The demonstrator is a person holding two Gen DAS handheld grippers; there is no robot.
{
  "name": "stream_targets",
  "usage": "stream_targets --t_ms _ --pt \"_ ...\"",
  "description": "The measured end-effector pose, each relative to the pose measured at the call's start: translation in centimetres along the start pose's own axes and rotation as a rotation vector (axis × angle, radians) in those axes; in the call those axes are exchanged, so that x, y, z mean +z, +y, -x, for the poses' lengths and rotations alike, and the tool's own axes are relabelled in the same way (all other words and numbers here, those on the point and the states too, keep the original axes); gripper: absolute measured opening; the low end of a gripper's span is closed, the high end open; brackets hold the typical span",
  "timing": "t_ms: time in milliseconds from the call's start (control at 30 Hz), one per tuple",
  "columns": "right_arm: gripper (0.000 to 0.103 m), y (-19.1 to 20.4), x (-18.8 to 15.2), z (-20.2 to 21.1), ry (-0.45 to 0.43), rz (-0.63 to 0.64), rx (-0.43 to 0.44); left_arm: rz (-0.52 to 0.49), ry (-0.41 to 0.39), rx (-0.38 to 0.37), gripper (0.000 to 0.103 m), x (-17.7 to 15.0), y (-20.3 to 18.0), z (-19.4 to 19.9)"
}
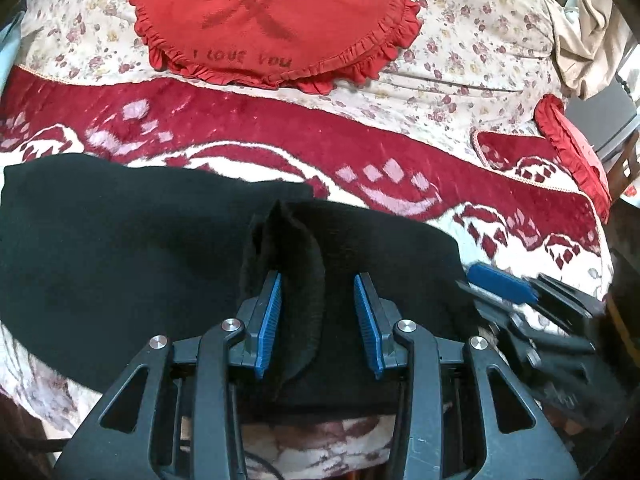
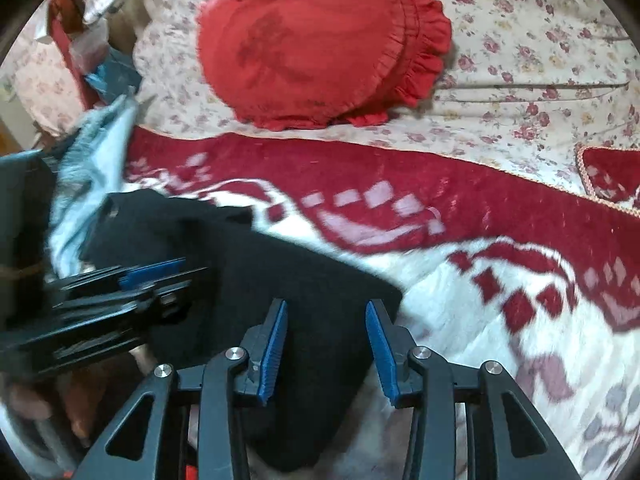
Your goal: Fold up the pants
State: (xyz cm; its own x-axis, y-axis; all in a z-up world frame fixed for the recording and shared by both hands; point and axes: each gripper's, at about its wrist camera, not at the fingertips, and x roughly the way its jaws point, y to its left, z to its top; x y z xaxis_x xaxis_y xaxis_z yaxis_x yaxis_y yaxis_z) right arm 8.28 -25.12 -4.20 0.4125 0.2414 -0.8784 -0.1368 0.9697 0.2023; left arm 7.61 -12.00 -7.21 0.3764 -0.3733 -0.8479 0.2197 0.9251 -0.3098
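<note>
Black pants (image 1: 120, 248) lie flat on the red and white blanket (image 1: 280, 148), running left to right. My left gripper (image 1: 318, 300) is open above them; a raised fold of the black cloth stands between its blue pads (image 1: 270, 320), leaning on the left one. My right gripper (image 2: 326, 332) is open over the right end of the pants (image 2: 288, 280), with cloth under both pads. The right gripper also shows blurred at the right edge of the left wrist view (image 1: 520, 300). The left gripper shows blurred at the left of the right wrist view (image 2: 120, 300).
A round red frilled cushion (image 1: 272, 20) lies on the floral sheet (image 1: 460, 40) behind the blanket. A second red cushion (image 1: 576, 148) sits at the bed's right edge. Light blue-grey cloth (image 2: 96, 152) lies left of the pants. Clutter and beige cloth (image 1: 592, 40) lie past the bed.
</note>
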Motion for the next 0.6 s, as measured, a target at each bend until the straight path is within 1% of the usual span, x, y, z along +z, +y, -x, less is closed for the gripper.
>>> stream_targets --t_ms 100,167,200,267,300,333,467,600 --pt "0.040 2.2 -1.4 1.5 0.011 0.048 0.014 -0.017 -0.013 0.020 0.036 -0.9 0.0 0.7" --pt "0.040 3.2 -2.4 1.5 0.035 0.069 0.023 -0.031 -0.023 0.065 0.036 -1.5 0.0 0.9" --pt "0.040 3.5 -2.7 1.3 0.047 0.077 0.024 -0.033 -0.015 0.088 0.036 -1.8 0.2 0.7" --pt "0.040 4.0 -3.3 0.0 0.092 0.102 0.002 -0.012 0.004 0.083 0.038 -2.2 0.8 0.2" --pt "0.040 4.0 -3.5 -0.8 0.117 0.105 -0.014 -0.003 0.000 0.080 0.041 -2.3 1.0 0.2" --pt "0.040 4.0 -3.6 -1.3 0.128 0.102 -0.022 0.003 -0.001 0.077 0.041 -2.4 1.2 0.3" --pt "0.040 4.2 -3.2 -1.0 0.126 0.099 -0.026 0.008 -0.001 0.077 0.041 -2.3 1.4 0.8" --pt "0.040 4.6 -2.3 0.2 0.095 0.080 0.003 0.028 -0.002 0.069 0.041 -2.5 1.9 1.4"
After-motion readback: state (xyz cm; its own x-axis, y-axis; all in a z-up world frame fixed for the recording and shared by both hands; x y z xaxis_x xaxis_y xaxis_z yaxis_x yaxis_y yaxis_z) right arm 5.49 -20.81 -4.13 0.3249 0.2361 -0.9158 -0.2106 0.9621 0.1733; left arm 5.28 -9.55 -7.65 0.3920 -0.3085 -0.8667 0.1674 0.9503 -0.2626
